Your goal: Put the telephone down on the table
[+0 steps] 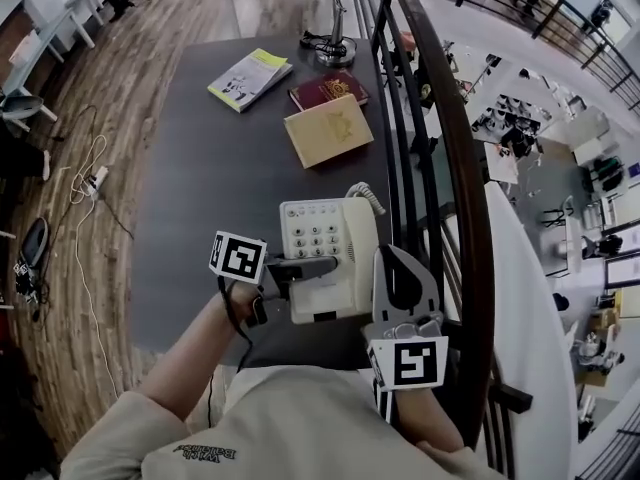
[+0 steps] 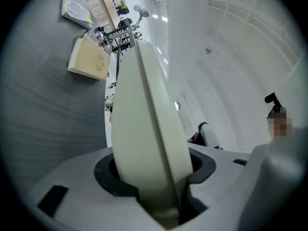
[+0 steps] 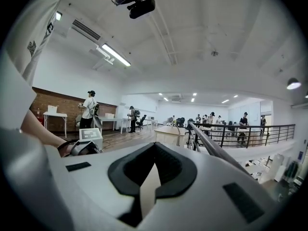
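Left claw: my jaws stand partway apart and clamp the cream telephone by its near left side. In the left gripper view its body runs edge-on between the pads.

Right claw: my jaws are narrow and closed on a thin cream edge, at the telephone's right side.

The telephone is keypad up at the near right corner of the table. I cannot tell whether its base touches the surface.

Right edge: the dark railing runs close along it, just beside my right claw, so room on that side is tight.

Far right corner: a desk lamp, a maroon book, a tan book and a yellow-green booklet. The tan book lies nearest the telephone but apart from it.

Open grey surface spans the left half, up to the left edge, and the strip between the tan book and the telephone.
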Demonstrator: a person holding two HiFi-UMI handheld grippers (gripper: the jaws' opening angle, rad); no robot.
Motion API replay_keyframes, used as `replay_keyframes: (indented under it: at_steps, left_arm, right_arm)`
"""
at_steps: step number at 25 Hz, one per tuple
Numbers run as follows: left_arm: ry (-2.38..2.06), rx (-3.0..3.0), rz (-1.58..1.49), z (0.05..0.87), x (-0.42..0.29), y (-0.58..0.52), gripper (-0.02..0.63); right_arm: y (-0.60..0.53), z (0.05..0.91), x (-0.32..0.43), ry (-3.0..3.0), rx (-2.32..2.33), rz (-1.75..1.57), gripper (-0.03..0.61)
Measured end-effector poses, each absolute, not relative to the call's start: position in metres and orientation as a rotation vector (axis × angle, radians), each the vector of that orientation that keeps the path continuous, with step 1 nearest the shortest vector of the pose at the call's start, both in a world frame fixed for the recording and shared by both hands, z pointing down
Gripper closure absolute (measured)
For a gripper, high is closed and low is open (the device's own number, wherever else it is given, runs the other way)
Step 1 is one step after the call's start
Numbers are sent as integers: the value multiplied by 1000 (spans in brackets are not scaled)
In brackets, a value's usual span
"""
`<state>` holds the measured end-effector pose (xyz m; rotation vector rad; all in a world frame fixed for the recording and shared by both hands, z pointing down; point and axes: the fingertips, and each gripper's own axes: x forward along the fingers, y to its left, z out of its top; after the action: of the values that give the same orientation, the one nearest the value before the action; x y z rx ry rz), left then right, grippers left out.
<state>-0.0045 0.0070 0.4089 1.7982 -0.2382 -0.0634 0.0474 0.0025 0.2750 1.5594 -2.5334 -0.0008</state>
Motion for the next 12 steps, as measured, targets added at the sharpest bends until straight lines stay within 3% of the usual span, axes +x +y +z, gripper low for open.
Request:
replay_keyframes:
  at_steps: [12]
  left_arm:
    - [-180, 1867, -74, 444, 22, -108, 377]
  right_arm:
    - [-92, 297, 61, -2485, 1594, -27, 578]
